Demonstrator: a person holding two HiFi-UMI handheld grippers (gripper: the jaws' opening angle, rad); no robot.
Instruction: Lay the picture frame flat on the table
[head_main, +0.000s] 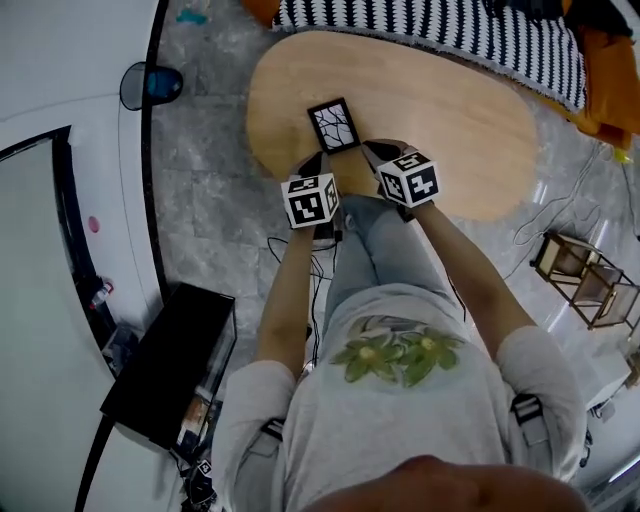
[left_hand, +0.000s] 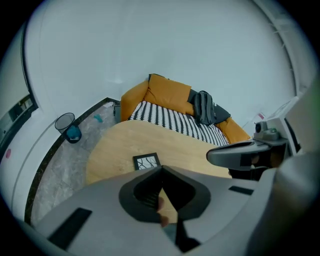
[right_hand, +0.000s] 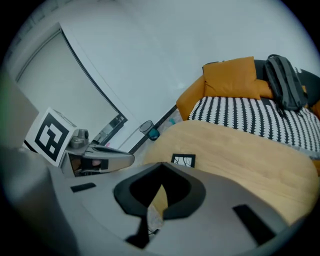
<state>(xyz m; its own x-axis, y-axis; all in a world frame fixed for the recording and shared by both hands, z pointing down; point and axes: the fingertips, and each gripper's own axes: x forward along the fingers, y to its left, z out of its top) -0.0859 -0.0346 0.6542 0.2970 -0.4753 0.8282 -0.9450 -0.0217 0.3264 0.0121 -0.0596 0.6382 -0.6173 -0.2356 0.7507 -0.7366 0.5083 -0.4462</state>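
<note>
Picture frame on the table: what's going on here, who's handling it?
A person holds a gripper in each hand above the near edge of the wooden table. The picture frame lies flat on it, face up, just ahead of both grippers. The left claw and the right claw are both shut and empty, and neither touches the frame. Laying it flat looks done.

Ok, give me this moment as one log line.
picture frame: flat on table | left tool: shut, empty | right tool: shut, empty | both apart from picture frame | task: looks done
</note>
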